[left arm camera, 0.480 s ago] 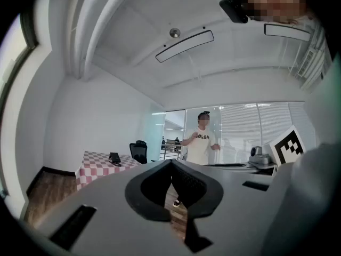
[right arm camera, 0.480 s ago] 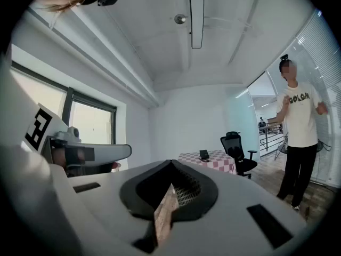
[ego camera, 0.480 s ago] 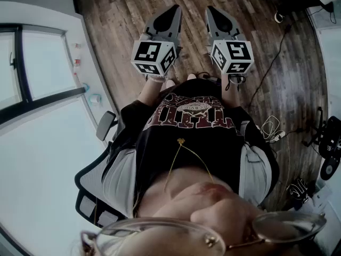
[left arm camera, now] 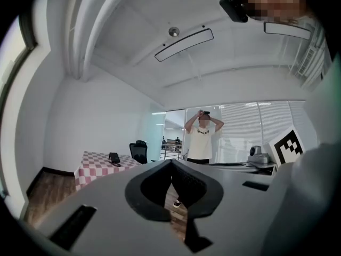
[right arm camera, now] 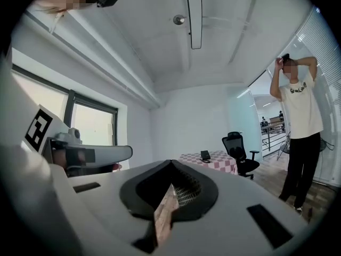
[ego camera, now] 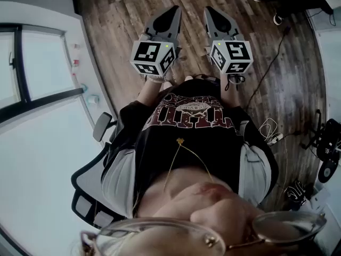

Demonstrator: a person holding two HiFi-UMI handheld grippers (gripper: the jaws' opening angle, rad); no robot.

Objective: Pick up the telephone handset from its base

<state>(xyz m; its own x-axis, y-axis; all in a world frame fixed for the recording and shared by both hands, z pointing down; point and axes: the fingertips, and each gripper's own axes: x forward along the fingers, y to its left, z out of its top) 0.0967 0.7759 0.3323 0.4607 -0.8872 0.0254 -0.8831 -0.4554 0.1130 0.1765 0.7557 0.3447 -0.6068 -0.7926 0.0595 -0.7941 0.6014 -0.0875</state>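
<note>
The telephone [left arm camera: 114,158] is a small dark set far off on a red-and-white checked table [left arm camera: 91,168]. It also shows in the right gripper view as the same distant telephone [right arm camera: 205,156] on that table [right arm camera: 222,164]. I cannot make out the handset apart from the base. My left gripper [ego camera: 171,9] and right gripper [ego camera: 210,9] are held level side by side over the wooden floor, in front of the seated person's lap. Both are shut with nothing between the jaws, in the left gripper [left arm camera: 171,162] view and the right gripper [right arm camera: 171,162] view alike.
A black office chair [left arm camera: 139,152] stands beside the checked table. A standing person [right arm camera: 298,121] with raised arms is near the glass wall. In the head view a white desk [ego camera: 32,159] lies at the left, and cables [ego camera: 272,127] and gear at the right.
</note>
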